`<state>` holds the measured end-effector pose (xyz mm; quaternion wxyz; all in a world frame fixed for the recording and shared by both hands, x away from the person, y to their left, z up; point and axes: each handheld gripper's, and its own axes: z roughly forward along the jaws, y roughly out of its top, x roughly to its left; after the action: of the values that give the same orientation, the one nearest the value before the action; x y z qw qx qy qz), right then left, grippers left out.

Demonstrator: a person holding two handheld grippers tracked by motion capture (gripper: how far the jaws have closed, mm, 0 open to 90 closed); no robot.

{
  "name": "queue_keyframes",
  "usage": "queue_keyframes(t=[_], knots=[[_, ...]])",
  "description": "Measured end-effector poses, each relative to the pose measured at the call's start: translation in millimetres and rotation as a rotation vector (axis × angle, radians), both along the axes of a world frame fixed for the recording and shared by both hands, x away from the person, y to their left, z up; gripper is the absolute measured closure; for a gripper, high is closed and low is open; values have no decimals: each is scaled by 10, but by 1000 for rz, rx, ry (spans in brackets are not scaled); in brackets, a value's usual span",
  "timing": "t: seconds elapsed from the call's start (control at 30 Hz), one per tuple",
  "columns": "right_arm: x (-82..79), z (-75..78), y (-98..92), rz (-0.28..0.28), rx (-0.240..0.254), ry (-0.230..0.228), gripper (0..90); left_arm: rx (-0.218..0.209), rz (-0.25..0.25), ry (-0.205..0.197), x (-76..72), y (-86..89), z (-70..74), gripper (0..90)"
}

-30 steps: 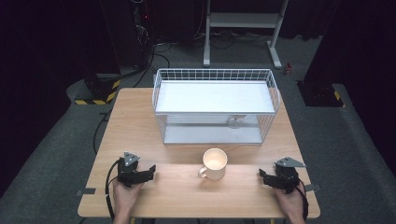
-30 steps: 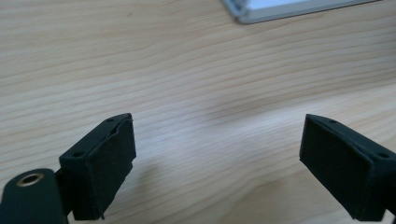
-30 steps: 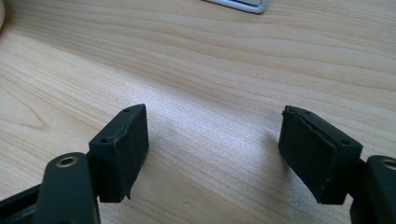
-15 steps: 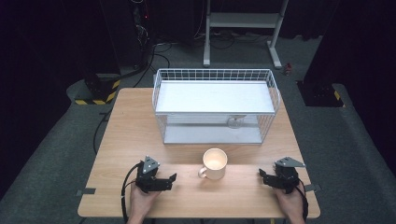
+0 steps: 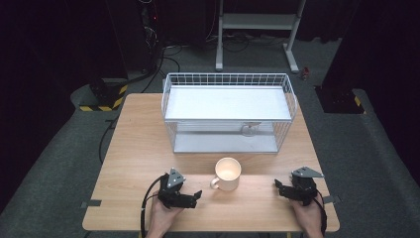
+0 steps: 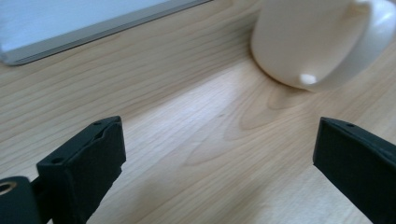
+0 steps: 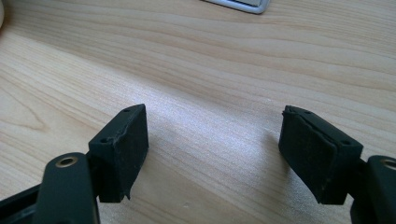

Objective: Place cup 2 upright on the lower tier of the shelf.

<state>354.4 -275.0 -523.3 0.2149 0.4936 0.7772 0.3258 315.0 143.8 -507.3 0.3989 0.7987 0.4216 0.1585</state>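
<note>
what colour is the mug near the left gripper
Cream, plain with no pattern: the mug shows best in the high view.

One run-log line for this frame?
left gripper: open, jaws just opening, nearing mug | right gripper: open, empty | mug: upright on table

One mug (image 5: 228,173), one wire basket (image 5: 228,112), two grippers (image 5: 197,195).

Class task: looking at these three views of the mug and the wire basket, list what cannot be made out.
- Mug in the left gripper view: rim and top cut off by the upper edge.
- Small thing under the basket shelf, high view: too small, behind wires.
- Right tongs, high view: gap too small to judge.
</note>
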Motion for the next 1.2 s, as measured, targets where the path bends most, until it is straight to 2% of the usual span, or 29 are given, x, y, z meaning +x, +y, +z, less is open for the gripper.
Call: queue_keyframes(t=[0.47,0.7,0.87,1.03,1.1,1.2], knots=[[0,0,0,0,0,0,242,3,-102,-17,31,-361,23,10],[0,0,0,0,0,0,242,16,-116,-15,90,-505,-3,21],[0,0,0,0,0,0,242,8,-116,-37,132,-594,9,26],[0,0,0,0,0,0,242,10,-117,-39,190,-677,26,30],[0,0,0,0,0,0,241,13,-115,-52,214,-713,23,35],[0,0,0,0,0,0,242,1,-111,-49,242,-754,-4,42]])
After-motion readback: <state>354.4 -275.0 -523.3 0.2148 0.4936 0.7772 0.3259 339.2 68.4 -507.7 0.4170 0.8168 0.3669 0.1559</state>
